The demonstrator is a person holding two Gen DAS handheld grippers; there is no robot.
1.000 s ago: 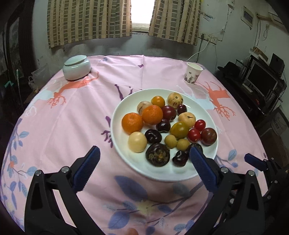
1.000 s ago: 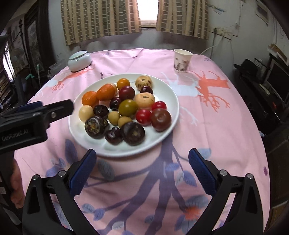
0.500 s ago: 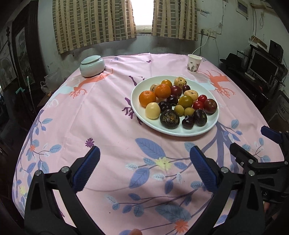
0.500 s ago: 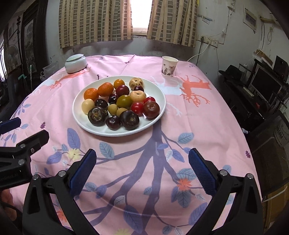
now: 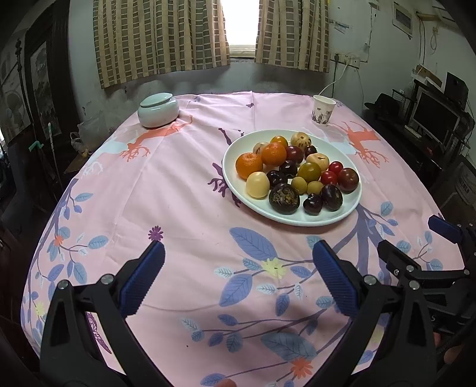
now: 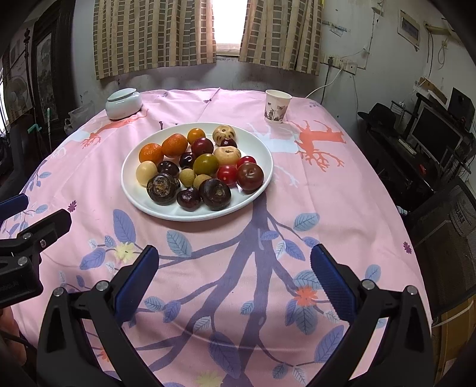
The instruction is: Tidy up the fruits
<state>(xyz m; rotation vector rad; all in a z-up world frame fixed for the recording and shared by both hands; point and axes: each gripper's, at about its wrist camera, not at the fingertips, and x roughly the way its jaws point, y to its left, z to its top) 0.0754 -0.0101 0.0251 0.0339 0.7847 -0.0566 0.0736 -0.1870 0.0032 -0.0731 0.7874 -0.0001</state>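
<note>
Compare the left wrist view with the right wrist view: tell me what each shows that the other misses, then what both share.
Only the left wrist view shows the left gripper head on, jaws wide apart and empty, with the right gripper's side at its right edge. Only the right wrist view shows the right gripper head on, also open and empty, plus a mesh office chair beside the table. Both share the white plate piled with fruits, the lidded ceramic jar, the paper cup, the pink tablecloth and the curtained window.
</note>
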